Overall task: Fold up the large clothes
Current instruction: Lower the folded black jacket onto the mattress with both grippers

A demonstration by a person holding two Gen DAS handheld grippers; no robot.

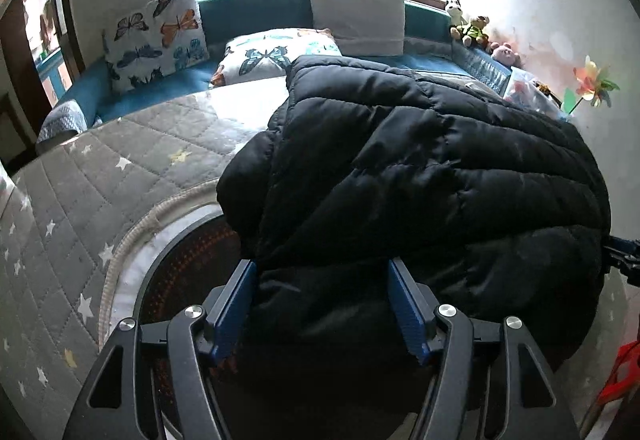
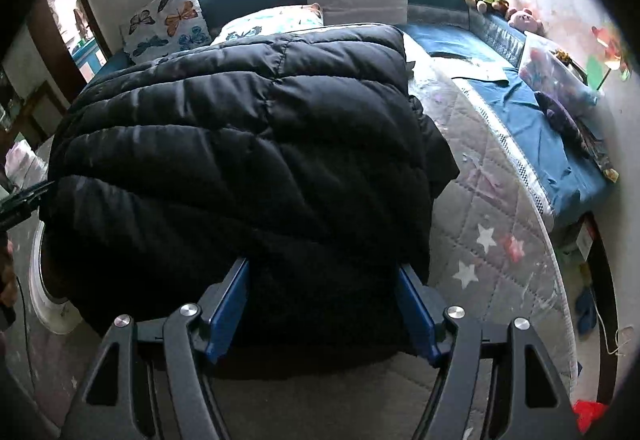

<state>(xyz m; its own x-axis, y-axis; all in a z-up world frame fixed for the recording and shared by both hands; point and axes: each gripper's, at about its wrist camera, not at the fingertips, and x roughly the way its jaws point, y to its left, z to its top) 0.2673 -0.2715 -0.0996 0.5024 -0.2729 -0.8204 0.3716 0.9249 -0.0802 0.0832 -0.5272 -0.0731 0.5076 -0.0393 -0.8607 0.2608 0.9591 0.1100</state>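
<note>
Bed (image 1: 132,144) carried the folded black down jacket (image 1: 420,168), its near edge bulging between the wide-spread jaws of my left claw (image 1: 322,304) and right claw (image 2: 324,304); slippery padding could spring open.

The coat (image 1: 420,168) hides the tongs' tips and much of the bed (image 1: 132,144). The toys (image 1: 472,26) look tiny.

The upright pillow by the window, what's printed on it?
Butterflies, orange, blue and black on white; upright pillow shows best in the left wrist view.
</note>
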